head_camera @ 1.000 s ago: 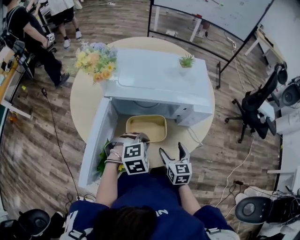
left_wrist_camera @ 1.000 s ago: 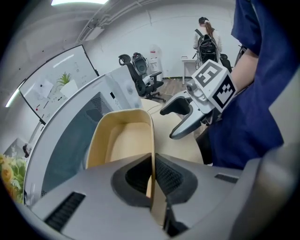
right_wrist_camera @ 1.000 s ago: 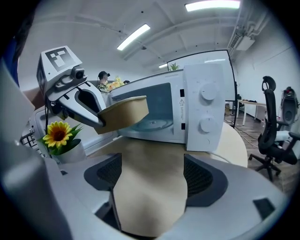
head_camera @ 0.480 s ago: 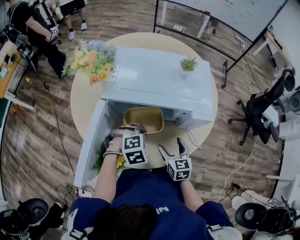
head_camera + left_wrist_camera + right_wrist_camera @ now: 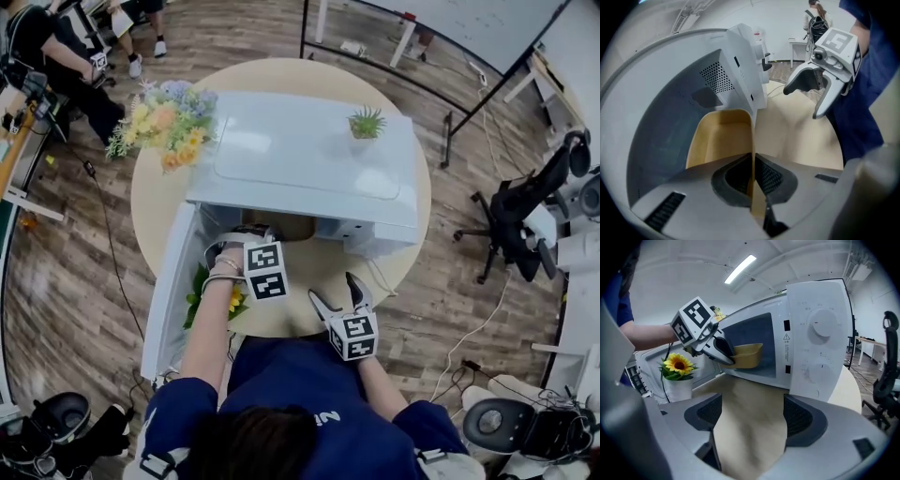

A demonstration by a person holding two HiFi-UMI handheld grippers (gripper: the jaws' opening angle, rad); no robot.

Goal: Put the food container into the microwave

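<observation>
A tan food container [image 5: 719, 138] sits partway inside the cavity of the white microwave [image 5: 309, 159]. My left gripper [image 5: 753, 176] is shut on the container's thin near wall. From the head view only a sliver of the container [image 5: 286, 227] shows under the microwave's top, just ahead of the left gripper [image 5: 247, 239]. In the right gripper view the container [image 5: 747, 355] hangs in the doorway with the left gripper [image 5: 723, 352] on it. My right gripper [image 5: 337, 292] is open and holds nothing, low over the table in front of the control panel [image 5: 820, 333].
The microwave door [image 5: 169, 281] swings open to the left. A sunflower pot [image 5: 677, 366] stands by the door. A bouquet [image 5: 159, 117] and a small green plant [image 5: 366, 122] sit further back. The round table [image 5: 309, 291] carries it all. An office chair [image 5: 525, 206] stands at the right.
The left gripper has carried the container forward and slightly down into the microwave cavity, so most of it is now hidden under the top. The right gripper has stayed nearly in place.
</observation>
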